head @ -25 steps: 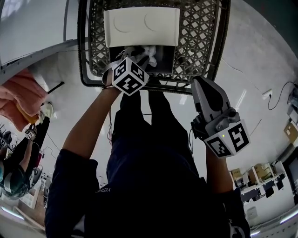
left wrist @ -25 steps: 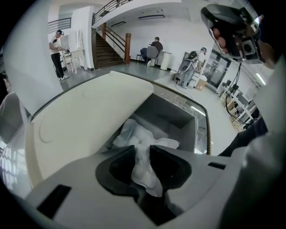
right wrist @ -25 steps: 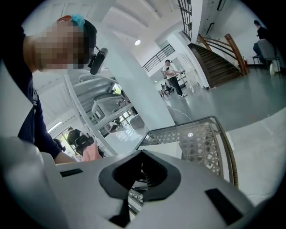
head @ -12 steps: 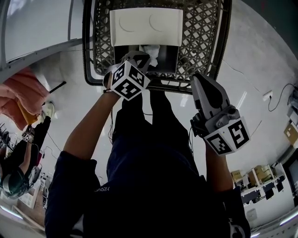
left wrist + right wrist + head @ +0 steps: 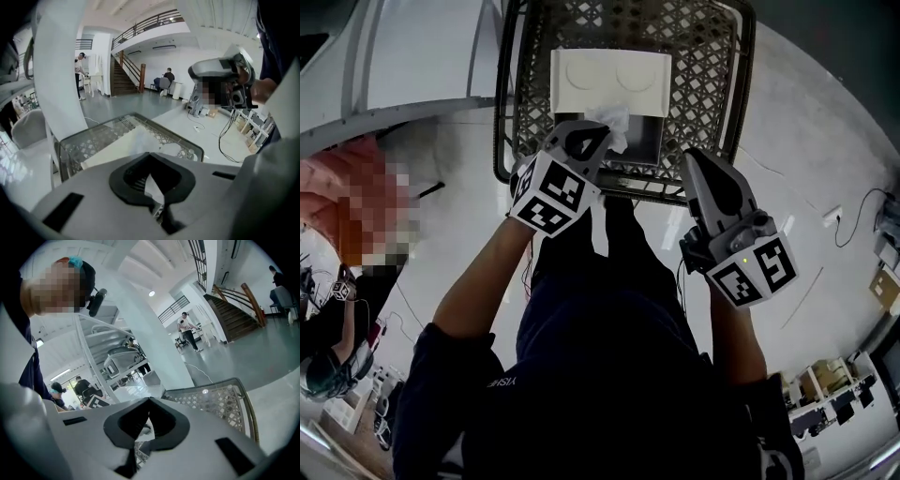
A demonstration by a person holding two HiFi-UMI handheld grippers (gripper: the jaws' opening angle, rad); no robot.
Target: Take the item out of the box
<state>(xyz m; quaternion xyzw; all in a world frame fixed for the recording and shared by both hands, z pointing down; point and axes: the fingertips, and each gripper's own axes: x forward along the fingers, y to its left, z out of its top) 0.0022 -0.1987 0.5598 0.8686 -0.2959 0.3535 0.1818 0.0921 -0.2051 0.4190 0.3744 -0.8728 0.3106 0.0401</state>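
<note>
Over the open mouth of the white cardboard box, my left gripper is clenched on a crumpled white sheet, paper or thin cloth, I cannot tell which. The sheet sits right at my fingertips, bunched into a soft, creased lump that billows away from the pads toward the box's raised flap. Crushed like that, it shows no clean long axis from above. In my left gripper view only a narrow white sliver shows between the dark pads. It tapers to a point and runs lengthwise along the jaws. Whether its lower edge is free of the box I cannot tell.

The box is smooth and matte, its flap a flat rectangle with two curved cuts pressed into it, and its inside looks dark. It lies in a dark metal basket with diamond-lattice walls and a rounded tube rim, standing on a pale, glossy floor.

My right gripper holds nothing. Its grey, tapered jaws are pressed together, tip to tip, by the basket's near corner and apart from the box. The view along those jaws shows only lattice and floor through the gap behind the closed tips. Both grippers carry cubes with black-and-white square markers.
</note>
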